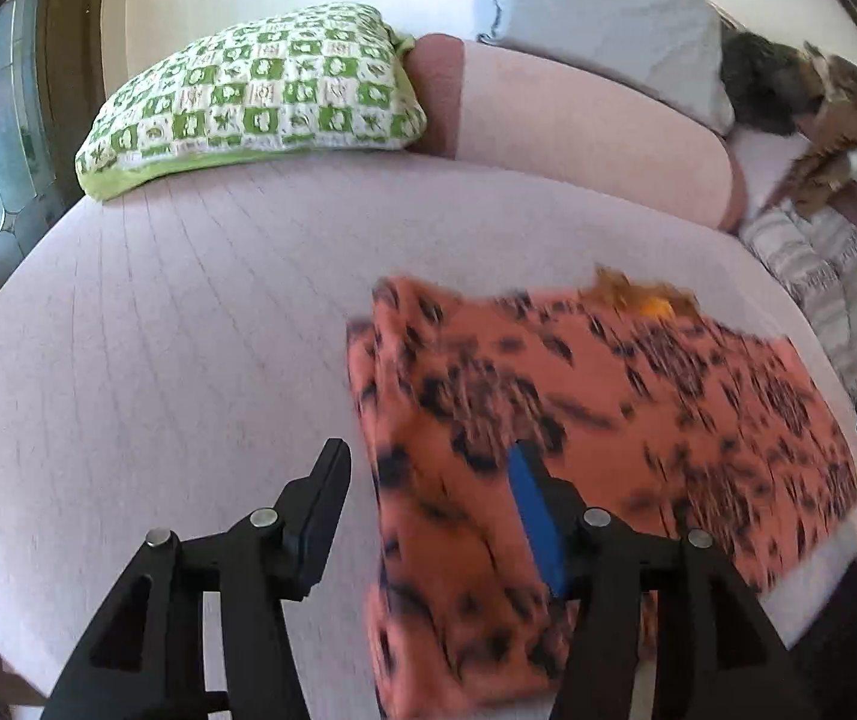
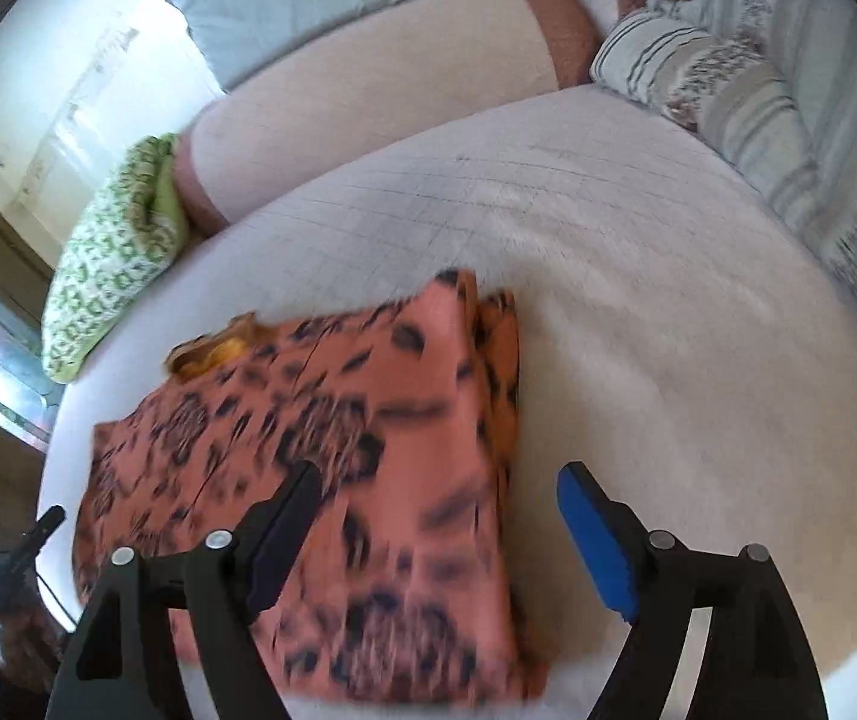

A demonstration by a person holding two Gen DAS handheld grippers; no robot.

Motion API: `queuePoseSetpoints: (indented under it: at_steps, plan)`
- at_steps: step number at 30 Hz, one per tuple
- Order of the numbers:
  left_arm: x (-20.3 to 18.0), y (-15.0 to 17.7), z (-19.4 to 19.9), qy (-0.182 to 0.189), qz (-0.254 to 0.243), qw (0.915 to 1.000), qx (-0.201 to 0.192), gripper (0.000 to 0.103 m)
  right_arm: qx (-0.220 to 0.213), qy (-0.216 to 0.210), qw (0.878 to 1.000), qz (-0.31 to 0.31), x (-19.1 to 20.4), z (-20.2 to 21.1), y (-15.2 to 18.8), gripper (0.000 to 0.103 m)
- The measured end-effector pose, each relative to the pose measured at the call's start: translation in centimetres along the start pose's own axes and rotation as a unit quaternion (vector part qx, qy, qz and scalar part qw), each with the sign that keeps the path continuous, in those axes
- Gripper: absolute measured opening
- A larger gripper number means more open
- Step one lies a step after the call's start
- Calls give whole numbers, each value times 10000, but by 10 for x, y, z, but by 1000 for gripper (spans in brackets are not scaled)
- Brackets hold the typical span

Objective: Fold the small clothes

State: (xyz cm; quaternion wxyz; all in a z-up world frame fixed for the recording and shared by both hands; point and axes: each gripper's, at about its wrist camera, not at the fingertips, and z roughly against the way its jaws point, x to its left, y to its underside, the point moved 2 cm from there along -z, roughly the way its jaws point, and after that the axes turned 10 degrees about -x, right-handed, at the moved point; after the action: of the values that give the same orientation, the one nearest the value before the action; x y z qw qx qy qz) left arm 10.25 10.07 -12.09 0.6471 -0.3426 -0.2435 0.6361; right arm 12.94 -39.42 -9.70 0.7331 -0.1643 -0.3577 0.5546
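My left tongs [image 1: 428, 474] stand partly open, gripping nothing — they straddle the left edge of the folded orange leopard-print garment [image 1: 596, 420], which lies flat on the pale pink bed cover [image 1: 158, 330]. My right tongs [image 2: 446, 492] gape wider, empty too — one finger above the cloth, the blue pad [image 2: 596, 540] over bare cover.

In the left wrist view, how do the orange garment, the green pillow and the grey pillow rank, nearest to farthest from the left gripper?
1. Orange garment, just ahead, right.
2. Green pillow, beyond, left.
3. Grey pillow, farthest, back right.
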Motion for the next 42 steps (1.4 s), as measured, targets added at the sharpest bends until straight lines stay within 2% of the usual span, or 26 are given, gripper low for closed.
queuePoseSetpoints:
  at_steps: [4,7,11,14,15,16,17,20,21,24,25,27,30,31,32,34,35,37,39,41,42]
  plan:
    - [0,34,5,65,149,9992,364,53,17,115,9999,-77,-5,18,38,84]
    - [5,42,4,-40,275,9983,522,26,194,173,9994,-237,-12,13,54,84]
    - [17,34,20,219,685,9970,300,26,132,93,9995,-259,-12,18,55,84]
    - [23,39,16,257,731,9959,470,25,199,13,9991,-386,-13,15,56,84]
    - [24,42,13,271,739,9952,573,19,208,-13,9989,-420,-14,14,58,84]
    - [25,43,11,294,768,9944,657,8,220,-23,9988,-432,-12,13,59,84]
    - [24,43,14,300,801,9944,623,5,242,-32,9987,-441,-12,12,59,84]
    - [16,33,35,332,763,9959,361,5,190,-138,9990,-369,-6,18,56,84]
    - [17,34,37,337,799,9955,379,5,125,-124,9994,-303,-5,20,54,84]
    - [35,62,6,188,1130,9886,977,6,285,12,9990,-352,-11,10,56,84]
    - [39,62,8,282,1332,9865,905,6,430,64,9979,-471,-15,4,59,84]
    - [32,52,19,281,1159,9898,778,6,442,-25,9975,-555,-18,5,58,84]
    - [23,39,24,108,614,9955,708,9,273,3,9986,-454,-19,8,47,84]
    - [21,32,25,88,505,9966,648,18,252,1,9985,-482,-20,7,41,84]
    - [19,21,23,64,373,9977,555,36,218,-23,9984,-523,-22,7,35,84]
    - [21,2,15,46,185,9991,392,51,102,-63,9983,-563,-21,4,18,84]
    - [24,-8,6,83,121,9994,300,51,59,-88,9984,-547,-20,3,12,84]
    - [37,-27,-19,197,171,9988,407,49,-9,-143,9987,-496,-14,-2,-2,84]
    - [47,-44,-51,369,402,9971,528,41,-30,-283,9986,-451,-4,-7,-9,84]
    - [53,-54,-70,282,407,9971,576,32,24,-418,9987,-297,10,-14,-9,84]
    - [54,-58,-81,190,231,9978,598,29,65,-444,9988,-214,15,-18,-7,84]
